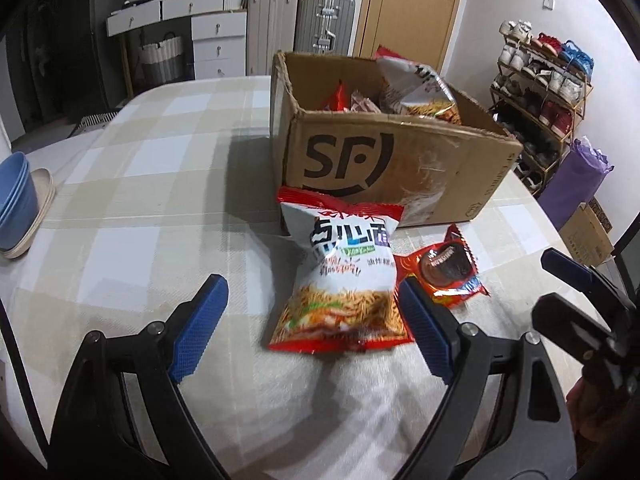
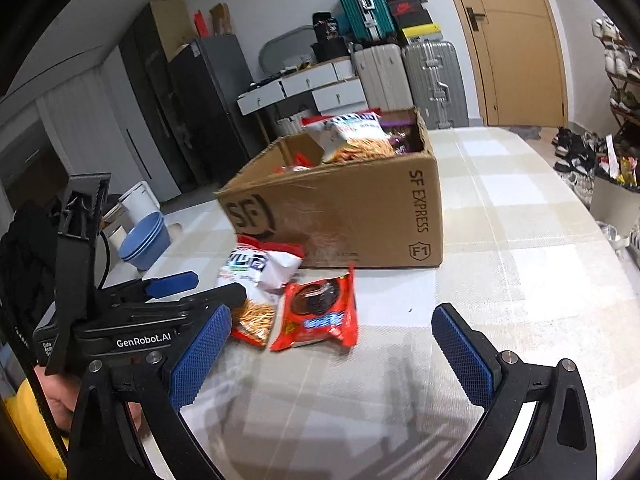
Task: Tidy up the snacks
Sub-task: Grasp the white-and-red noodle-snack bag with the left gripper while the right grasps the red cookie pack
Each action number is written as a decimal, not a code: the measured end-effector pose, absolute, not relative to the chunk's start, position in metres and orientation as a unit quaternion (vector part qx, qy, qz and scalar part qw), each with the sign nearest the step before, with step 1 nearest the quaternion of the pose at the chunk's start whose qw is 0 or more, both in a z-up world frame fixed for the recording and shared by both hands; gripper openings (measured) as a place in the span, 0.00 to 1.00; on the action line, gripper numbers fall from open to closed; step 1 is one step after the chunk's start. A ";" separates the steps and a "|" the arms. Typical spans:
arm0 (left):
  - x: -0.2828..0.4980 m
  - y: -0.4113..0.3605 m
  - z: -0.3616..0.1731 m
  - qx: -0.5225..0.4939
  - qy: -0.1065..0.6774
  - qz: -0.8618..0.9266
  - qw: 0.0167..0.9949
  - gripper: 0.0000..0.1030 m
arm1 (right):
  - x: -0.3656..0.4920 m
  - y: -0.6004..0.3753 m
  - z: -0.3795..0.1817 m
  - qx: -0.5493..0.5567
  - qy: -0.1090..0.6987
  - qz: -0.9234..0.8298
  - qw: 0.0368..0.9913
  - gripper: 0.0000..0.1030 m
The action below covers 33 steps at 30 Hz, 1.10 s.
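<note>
At the far left of the bench [image 1: 132, 216] we see a stack of blue bowls [image 1: 14, 200] on a pale plate [image 1: 42, 200]. The bench has a checked cloth in white and tan.

Next come our left tongs [image 1: 308, 332]. Their blue pads stand wide apart and hold nothing. They hang just over the near end of the noodle snack bag [image 1: 342, 276]. This bag is white and red with a picture of thin fried noodles. It lies flat on the bench, and its far end touches the front of the cardboard box [image 1: 384, 168].

The box is open at the top and has big black letters on it. More snack bags sit inside it, and one noodle bag [image 1: 420, 88] sticks up above the rim.

Just to the right of the flat bag lies a small red cookie packet [image 2: 320, 312], with its edge touching the bag.

Our right tongs [image 2: 332, 352] are near this packet. Their pads also stand wide apart and are empty.

Far to the right, a shoe rack [image 1: 540, 84] stands by the wall.
</note>
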<state>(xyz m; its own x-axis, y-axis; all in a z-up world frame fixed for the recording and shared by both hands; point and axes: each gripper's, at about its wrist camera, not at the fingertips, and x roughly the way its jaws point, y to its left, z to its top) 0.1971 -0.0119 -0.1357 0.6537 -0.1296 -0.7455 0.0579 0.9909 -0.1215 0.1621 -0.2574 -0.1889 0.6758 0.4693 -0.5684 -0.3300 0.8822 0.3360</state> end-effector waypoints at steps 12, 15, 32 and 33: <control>0.253 -0.031 -0.159 -0.028 0.423 -0.042 0.905 0.99 | 0.176 -0.270 -0.203 0.147 0.362 0.224 0.893 0.99; 0.262 -0.032 -0.166 -0.025 0.429 -0.033 0.902 0.99 | 0.176 -0.270 -0.203 0.146 0.362 0.224 0.893 0.99; 0.295 -0.027 -0.172 -0.083 0.423 -0.075 0.899 0.40 | 0.180 -0.267 -0.208 0.143 0.378 0.220 0.888 0.99; 0.292 -0.027 -0.171 -0.091 0.415 -0.075 0.902 0.40 | 0.181 -0.267 -0.208 0.143 0.379 0.218 0.888 0.99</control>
<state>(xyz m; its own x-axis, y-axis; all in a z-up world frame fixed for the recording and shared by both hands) 0.2917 -0.0266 -0.1711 0.6440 -0.2106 -0.7355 0.0588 0.9721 -0.2269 0.1808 -0.2672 -0.2084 0.6177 0.4959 -0.6104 -0.2799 0.8639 0.4187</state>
